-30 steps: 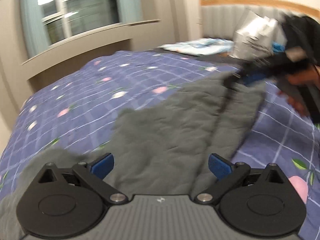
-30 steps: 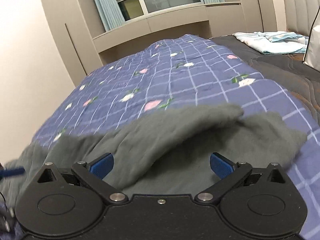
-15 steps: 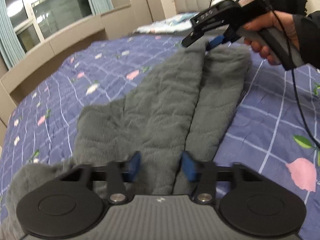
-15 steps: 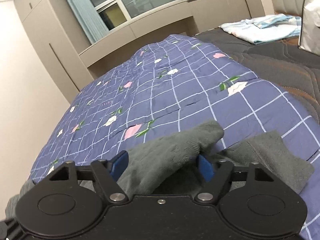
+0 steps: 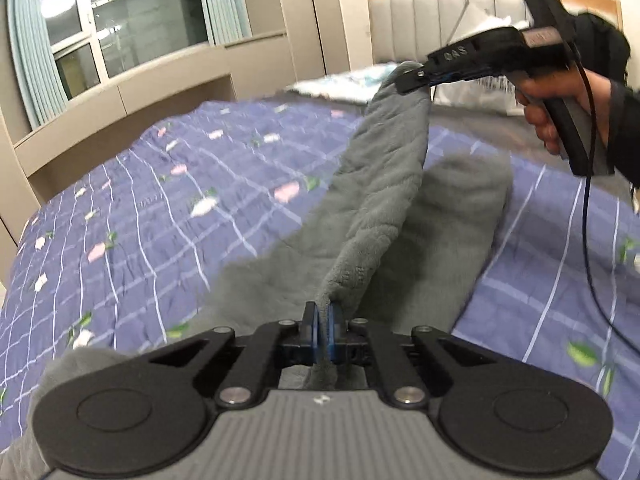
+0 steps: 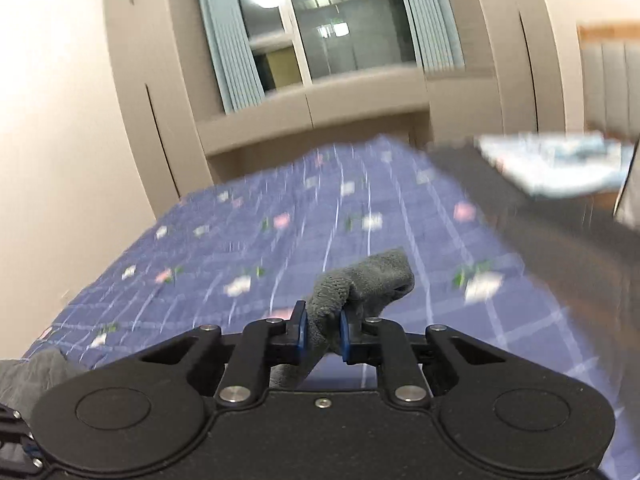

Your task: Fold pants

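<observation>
Grey fleece pants (image 5: 384, 184) lie on the bed. One leg is lifted into a taut ridge between my two grippers, while the other leg (image 5: 460, 208) lies flat beside it. My left gripper (image 5: 322, 332) is shut on a fold of the lifted leg near the bottom of the left wrist view. In the same view my right gripper (image 5: 416, 78), held by a hand (image 5: 560, 116), grips that leg's far end above the bed. In the right wrist view, the right gripper (image 6: 323, 334) has its jaws closing, its pads pressing on the bunched grey cuff (image 6: 368, 276).
A blue checked quilt with flowers (image 5: 160, 208) covers the bed. A padded headboard (image 5: 440, 16) and a light blue cloth (image 5: 340, 84) are at the far end. A black cable (image 5: 588, 200) hangs from the right gripper. Window and cabinets (image 6: 320, 40) stand beyond the bed.
Both grippers went from wide open to closed on the pants. Both then rose, pulling one leg up off the quilt; the right view has tilted up toward the window.
</observation>
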`<state>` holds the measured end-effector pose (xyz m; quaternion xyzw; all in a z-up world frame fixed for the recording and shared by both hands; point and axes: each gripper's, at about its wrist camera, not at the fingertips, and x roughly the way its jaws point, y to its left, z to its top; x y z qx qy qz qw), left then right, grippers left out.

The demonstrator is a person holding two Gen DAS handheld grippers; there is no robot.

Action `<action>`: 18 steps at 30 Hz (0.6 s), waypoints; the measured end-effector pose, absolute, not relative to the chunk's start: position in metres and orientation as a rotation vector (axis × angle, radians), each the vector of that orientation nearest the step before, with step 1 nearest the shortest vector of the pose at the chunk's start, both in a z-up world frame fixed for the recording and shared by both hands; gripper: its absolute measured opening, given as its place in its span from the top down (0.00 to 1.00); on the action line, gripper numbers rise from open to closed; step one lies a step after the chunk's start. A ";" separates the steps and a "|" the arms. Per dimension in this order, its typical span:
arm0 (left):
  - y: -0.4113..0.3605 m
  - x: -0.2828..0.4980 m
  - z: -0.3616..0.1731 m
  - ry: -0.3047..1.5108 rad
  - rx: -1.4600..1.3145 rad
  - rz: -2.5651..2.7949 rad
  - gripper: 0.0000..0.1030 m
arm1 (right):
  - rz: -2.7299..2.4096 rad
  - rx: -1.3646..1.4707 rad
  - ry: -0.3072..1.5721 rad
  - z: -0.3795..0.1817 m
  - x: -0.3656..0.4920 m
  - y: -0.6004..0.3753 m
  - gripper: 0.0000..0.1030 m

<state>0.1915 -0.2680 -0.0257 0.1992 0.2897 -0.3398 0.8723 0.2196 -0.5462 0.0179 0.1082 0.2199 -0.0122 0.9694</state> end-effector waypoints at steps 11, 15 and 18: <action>-0.297 0.176 -0.061 0.658 0.495 -0.770 0.96 | -0.168 0.168 0.479 -0.023 0.147 -0.573 0.84; -0.298 0.170 -0.063 0.647 0.499 -0.760 0.96 | -0.196 0.219 0.532 -0.047 0.137 -0.580 0.84; -0.300 0.173 -0.062 0.664 0.496 -0.747 0.96 | -0.194 0.209 0.504 -0.042 0.133 -0.576 0.84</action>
